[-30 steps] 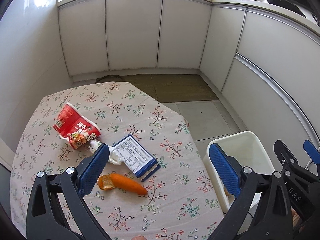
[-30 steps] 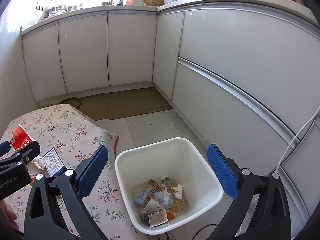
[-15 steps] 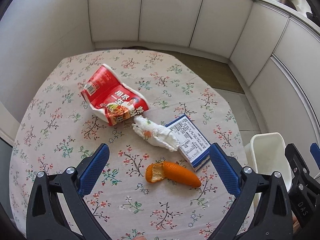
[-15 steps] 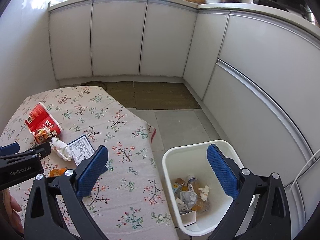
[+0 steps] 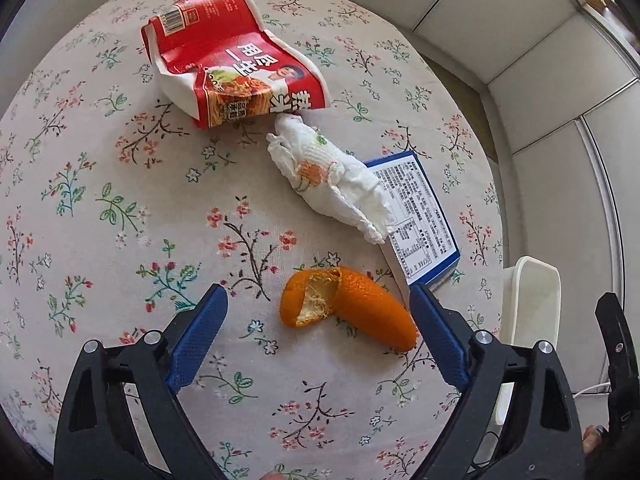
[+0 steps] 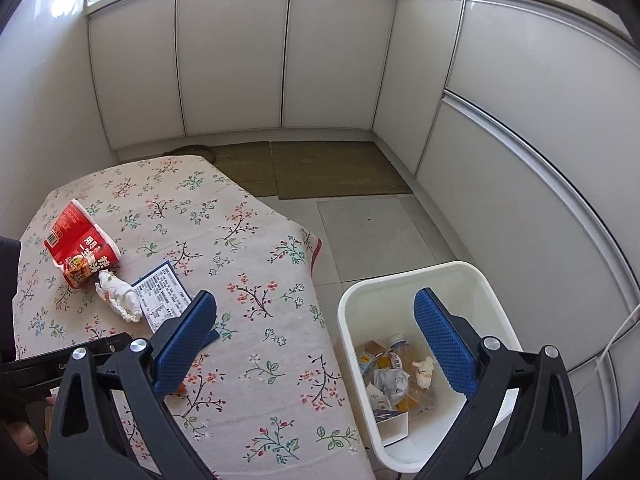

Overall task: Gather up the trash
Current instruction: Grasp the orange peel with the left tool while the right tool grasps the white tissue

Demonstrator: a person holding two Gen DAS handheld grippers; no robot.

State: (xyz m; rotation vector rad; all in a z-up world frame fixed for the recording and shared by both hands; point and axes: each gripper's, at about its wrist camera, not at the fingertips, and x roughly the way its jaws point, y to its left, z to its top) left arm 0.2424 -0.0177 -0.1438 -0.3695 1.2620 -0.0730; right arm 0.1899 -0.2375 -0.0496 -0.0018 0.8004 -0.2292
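Four pieces of trash lie on the flowered tablecloth (image 5: 100, 184): one crushed red noodle cup (image 5: 236, 56), one crumpled white napkin (image 5: 332, 184) touching the cup's mouth, one blue-edged box (image 5: 420, 220) partly under the napkin, and one piece of orange peel (image 5: 352, 308) nearest the camera. The left gripper (image 5: 316, 304) points steeply down over the peel; its two blue fingers (image 5: 196, 340) stand wide on either side of it and are closing, neither pad pressing on the peel. The right gripper (image 6: 316, 312) is spread and empty, one finger over the table edge, the other over the one white bin (image 6: 472, 280) beside the table. The bin holds a small heap of cartons, wrappers and tissue; the count cannot be told.
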